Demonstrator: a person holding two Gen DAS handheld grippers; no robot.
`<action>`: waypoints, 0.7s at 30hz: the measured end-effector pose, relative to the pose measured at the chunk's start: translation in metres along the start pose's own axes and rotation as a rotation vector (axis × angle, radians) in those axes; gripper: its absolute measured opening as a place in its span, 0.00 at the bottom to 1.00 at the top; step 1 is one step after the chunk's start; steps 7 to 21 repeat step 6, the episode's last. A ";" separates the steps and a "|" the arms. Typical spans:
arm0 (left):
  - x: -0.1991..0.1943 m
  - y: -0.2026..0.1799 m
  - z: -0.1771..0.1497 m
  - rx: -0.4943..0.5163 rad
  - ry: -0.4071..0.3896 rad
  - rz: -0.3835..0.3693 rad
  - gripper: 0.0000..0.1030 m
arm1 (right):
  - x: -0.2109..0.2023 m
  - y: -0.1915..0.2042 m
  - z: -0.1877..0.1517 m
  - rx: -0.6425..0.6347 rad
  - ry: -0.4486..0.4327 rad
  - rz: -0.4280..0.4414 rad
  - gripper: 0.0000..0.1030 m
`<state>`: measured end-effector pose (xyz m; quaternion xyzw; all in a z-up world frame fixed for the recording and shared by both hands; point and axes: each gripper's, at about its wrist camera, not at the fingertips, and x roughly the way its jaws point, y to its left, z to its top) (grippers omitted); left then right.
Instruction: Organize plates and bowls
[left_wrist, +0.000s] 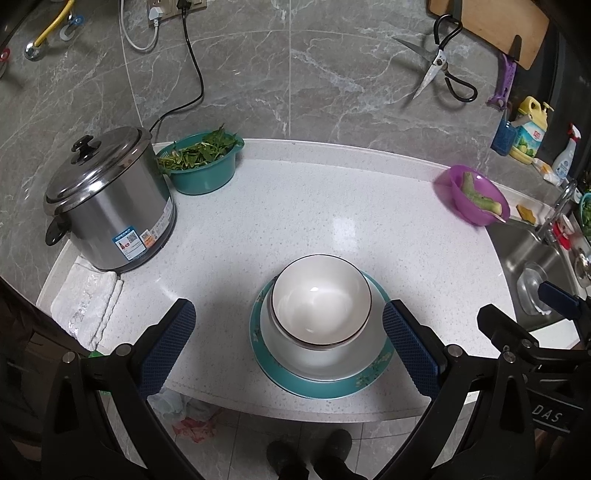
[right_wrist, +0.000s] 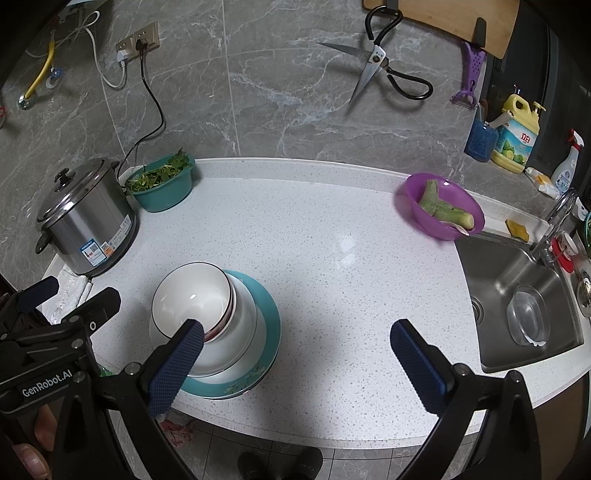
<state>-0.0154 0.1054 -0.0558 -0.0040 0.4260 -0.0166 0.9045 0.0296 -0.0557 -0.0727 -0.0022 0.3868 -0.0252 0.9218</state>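
Observation:
A white bowl (left_wrist: 320, 298) with a dark rim sits stacked on white dishes on a teal plate (left_wrist: 314, 386) near the counter's front edge. The same bowl (right_wrist: 192, 295) and teal plate (right_wrist: 267, 325) show in the right wrist view. My left gripper (left_wrist: 288, 347) is open and empty, above the front edge with the stack between its fingers in view. My right gripper (right_wrist: 297, 354) is open and empty, to the right of the stack; its left finger (right_wrist: 181, 362) overlaps the stack's front in view.
A steel cooker (left_wrist: 107, 203) and a teal basin of greens (left_wrist: 201, 162) stand at the back left. A purple bowl with a peeled vegetable (right_wrist: 439, 206) sits by the sink (right_wrist: 517, 295). A folded cloth (left_wrist: 86, 302) lies at the left edge.

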 end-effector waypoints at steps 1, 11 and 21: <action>-0.001 -0.001 0.000 0.000 -0.003 0.000 1.00 | 0.001 -0.001 0.000 -0.002 0.001 0.001 1.00; -0.001 -0.002 0.000 0.001 -0.007 -0.001 1.00 | 0.001 -0.001 0.001 -0.003 0.001 0.002 1.00; -0.001 -0.002 0.000 0.001 -0.007 -0.001 1.00 | 0.001 -0.001 0.001 -0.003 0.001 0.002 1.00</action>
